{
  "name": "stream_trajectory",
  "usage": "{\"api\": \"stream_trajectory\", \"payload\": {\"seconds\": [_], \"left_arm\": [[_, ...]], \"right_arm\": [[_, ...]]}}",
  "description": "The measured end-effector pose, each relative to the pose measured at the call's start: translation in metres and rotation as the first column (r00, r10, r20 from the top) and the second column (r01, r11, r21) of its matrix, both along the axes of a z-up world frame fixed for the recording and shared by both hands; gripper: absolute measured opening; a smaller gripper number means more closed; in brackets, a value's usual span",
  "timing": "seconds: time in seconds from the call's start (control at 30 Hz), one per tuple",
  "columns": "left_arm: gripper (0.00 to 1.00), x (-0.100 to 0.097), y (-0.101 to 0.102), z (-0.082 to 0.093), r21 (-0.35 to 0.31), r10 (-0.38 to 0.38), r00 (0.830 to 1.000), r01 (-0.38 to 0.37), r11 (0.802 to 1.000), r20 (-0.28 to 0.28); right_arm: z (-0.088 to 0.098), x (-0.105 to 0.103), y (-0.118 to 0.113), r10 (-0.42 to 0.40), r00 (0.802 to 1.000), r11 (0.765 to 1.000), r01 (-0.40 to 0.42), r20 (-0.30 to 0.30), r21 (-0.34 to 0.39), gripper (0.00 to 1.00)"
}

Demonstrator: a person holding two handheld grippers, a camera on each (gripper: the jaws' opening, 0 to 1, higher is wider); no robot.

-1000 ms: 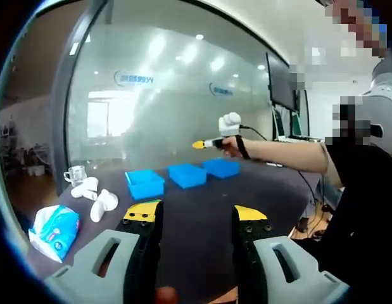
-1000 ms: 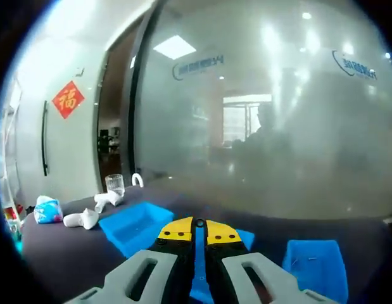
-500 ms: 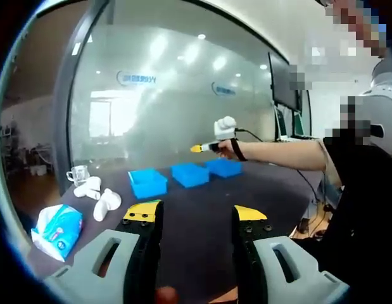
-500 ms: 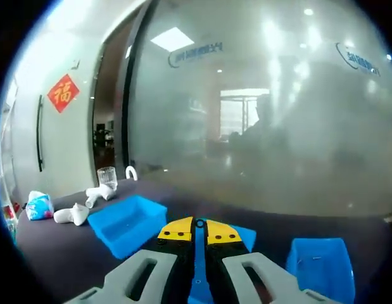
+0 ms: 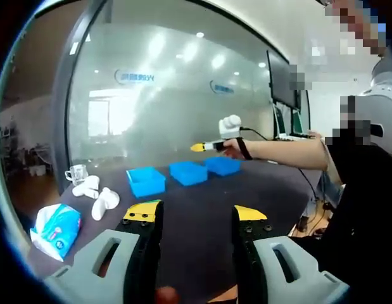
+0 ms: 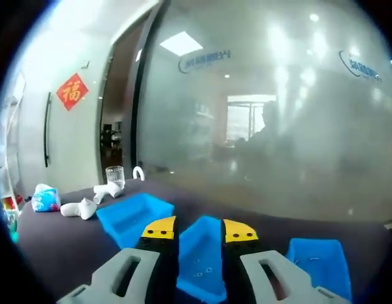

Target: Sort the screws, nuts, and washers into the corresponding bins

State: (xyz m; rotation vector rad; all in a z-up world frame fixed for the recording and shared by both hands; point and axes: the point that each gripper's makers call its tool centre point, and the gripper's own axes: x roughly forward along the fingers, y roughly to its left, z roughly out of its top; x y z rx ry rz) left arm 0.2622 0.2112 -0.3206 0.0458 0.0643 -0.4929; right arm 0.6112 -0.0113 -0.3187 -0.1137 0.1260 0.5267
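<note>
- A dark grey tabletop [image 5: 202, 202] is stretching away under both grippers, and a frosted glass wall [image 6: 278, 126] with a faint logo is standing behind it; a red diamond-shaped paper sign [image 6: 72, 92] is hanging on the white wall at the left in the right gripper view.
- Three open blue plastic bins are sitting in a row on the table: the left bin [image 6: 133, 216], the middle bin [image 6: 199, 256] and the right bin [image 6: 317, 266]. In the left gripper view the row is running from near left to far right across the far part of the table.
- Small metal fasteners [image 6: 199, 273] are lying in the middle bin; their type and direction are too small to tell.
- The left gripper [image 5: 194, 214] is hanging low over the near table edge with its jaws wide apart, holding nothing.
- The right gripper [image 6: 199, 229] is hovering above the middle bin, jaws parted with nothing between them.
- White pipe fittings [image 5: 97, 197], a clear glass cup [image 5: 75, 174] and a blue-and-white tissue pack [image 5: 53, 231] are lying at the table's left end.
</note>
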Motion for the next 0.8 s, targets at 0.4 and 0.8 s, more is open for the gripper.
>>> {"api": "stream_trajectory", "payload": {"seconds": [0.4,0.8], "left_arm": [[0.43,0.007,-0.013,0.001,-0.009,-0.031,0.999,0.031,0.999,0.008],[0.43,0.01,-0.023,0.002,-0.016,-0.055,0.998,0.055,0.998,0.013]], "right_arm": [[0.025,-0.057,-0.019,0.049,0.997,0.998,-0.052,0.057,0.038,0.24],[0.012,-0.137,-0.033,0.144,0.983,0.989,-0.145,0.112,0.003,0.27]]}}
